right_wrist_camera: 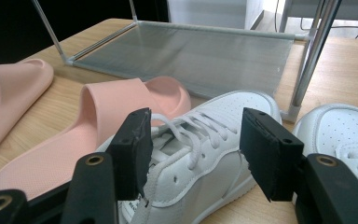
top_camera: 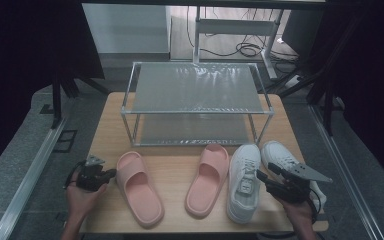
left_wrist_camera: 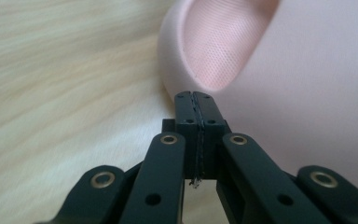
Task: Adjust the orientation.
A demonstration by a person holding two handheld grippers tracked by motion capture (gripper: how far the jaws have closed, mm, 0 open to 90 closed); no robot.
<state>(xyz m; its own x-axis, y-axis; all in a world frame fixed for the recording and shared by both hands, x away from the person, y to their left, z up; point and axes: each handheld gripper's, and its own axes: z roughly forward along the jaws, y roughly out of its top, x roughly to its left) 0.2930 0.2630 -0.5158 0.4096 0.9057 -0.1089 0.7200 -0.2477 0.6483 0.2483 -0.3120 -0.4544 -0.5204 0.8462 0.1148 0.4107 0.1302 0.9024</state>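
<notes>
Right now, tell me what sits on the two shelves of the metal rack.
The rack holds nothing on its top shelf. The lower shelf looks bare in the right gripper view and where the high view shows it; its back part is covered by the top shelf.

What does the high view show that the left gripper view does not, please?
High view alone: the two-tier metal rack, the white sneakers, the second pink slide, and the right gripper open at the near sneaker. Left gripper view alone: the left gripper shut, empty, its tips at the slide's edge. Both: the left pink slide and the wooden table.
</notes>
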